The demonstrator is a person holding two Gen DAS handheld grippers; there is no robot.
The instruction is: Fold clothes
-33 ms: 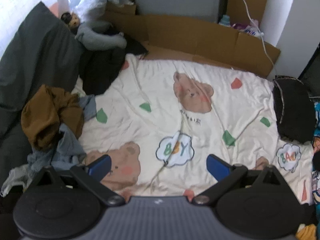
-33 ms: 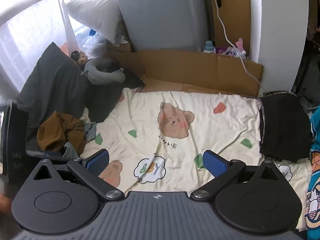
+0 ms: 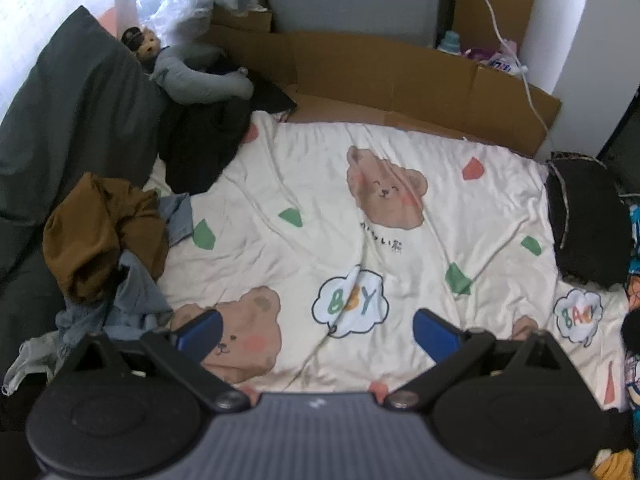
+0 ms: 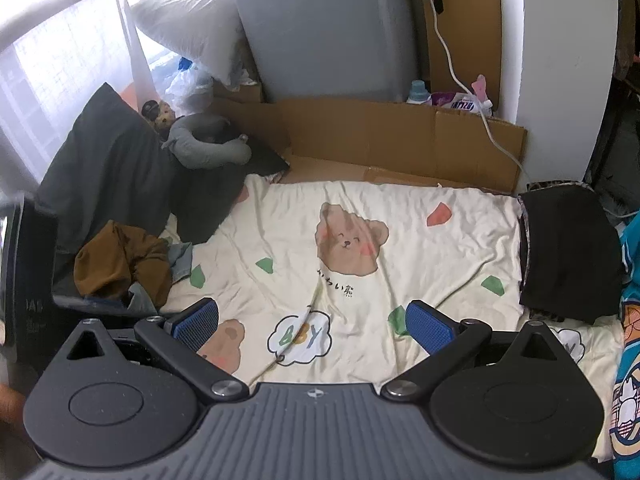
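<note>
Both your grippers empty above the cream bear-print bedsheet (image 3: 400, 184).
Left of the sheet lies the crumpled brown garment (image 3: 100, 236) on blue denim; left gripper (image 3: 318, 332) and right gripper (image 4: 312, 324) gape wide; a folded black garment (image 4: 568, 252) rests at its right edge.

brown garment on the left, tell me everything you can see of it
The brown garment is a soft, matte, mustard-brown cloth, crumpled into a loose heap, not folded. It lies at the left edge of the bear-print sheet, against the dark grey bedding. Blue-grey denim clothing lies bunched under and beside it, touching it. Neither gripper touches it. Its type of garment cannot be told.
</note>
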